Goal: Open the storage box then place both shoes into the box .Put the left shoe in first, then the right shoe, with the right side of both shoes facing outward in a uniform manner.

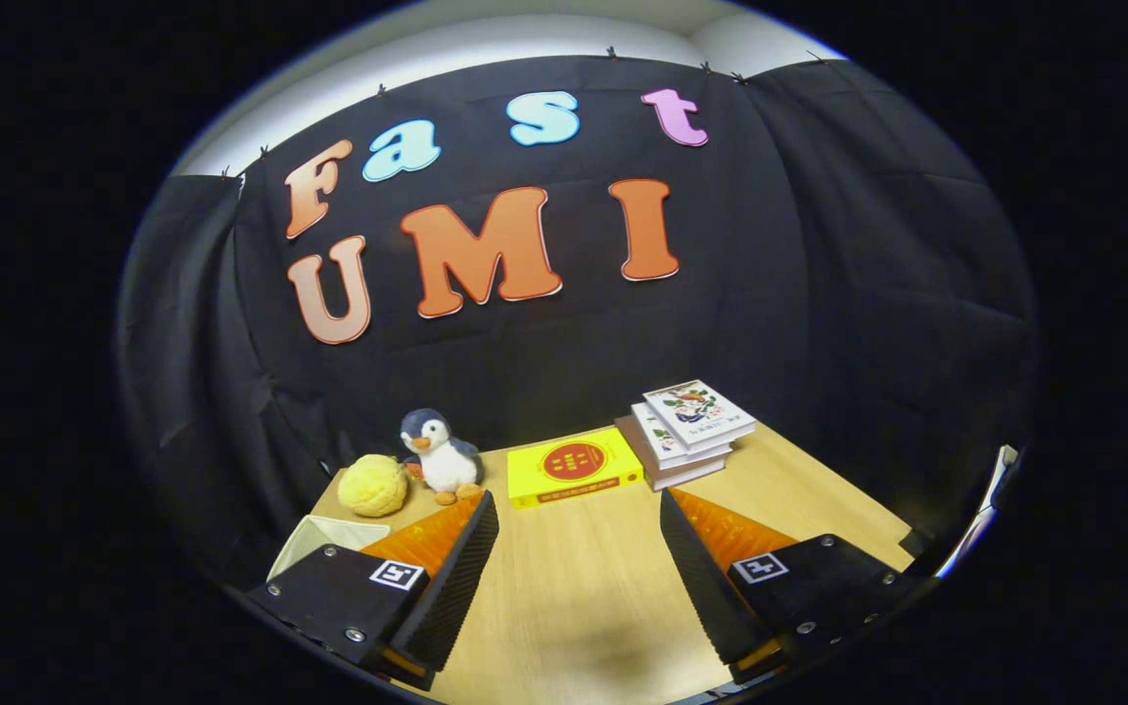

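My gripper [579,514] stands open above a wooden table [574,587], its two fingers wide apart with only bare tabletop between them. A pale box-like corner [324,543] shows just behind the left finger, partly hidden by it; I cannot tell whether it is the storage box.
A yellow book [574,468] lies flat beyond the fingers. To its right is a stack of books [686,429]. A toy penguin [442,455] and a yellow fluffy ball [373,485] sit at the back left. Black cloth walls close the table on three sides.
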`<control>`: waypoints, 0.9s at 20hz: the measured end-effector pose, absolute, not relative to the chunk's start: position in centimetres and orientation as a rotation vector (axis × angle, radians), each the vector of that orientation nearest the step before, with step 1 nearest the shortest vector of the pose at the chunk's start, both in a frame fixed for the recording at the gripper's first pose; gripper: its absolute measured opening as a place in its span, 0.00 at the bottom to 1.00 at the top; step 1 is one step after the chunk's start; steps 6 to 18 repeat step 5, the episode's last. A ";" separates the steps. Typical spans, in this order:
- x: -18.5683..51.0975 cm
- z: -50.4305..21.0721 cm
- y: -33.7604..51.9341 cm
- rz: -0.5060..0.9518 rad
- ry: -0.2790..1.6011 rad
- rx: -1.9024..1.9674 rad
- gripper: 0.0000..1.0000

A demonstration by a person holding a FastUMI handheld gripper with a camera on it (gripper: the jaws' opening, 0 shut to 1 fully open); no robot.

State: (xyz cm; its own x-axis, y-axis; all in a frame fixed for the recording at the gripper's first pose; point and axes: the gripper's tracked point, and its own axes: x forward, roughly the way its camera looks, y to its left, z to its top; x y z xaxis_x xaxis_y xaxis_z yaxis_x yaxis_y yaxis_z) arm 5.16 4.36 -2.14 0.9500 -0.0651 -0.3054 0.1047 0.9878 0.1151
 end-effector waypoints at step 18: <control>5.5 -1.3 -2.6 -0.136 0.273 0.131 0.99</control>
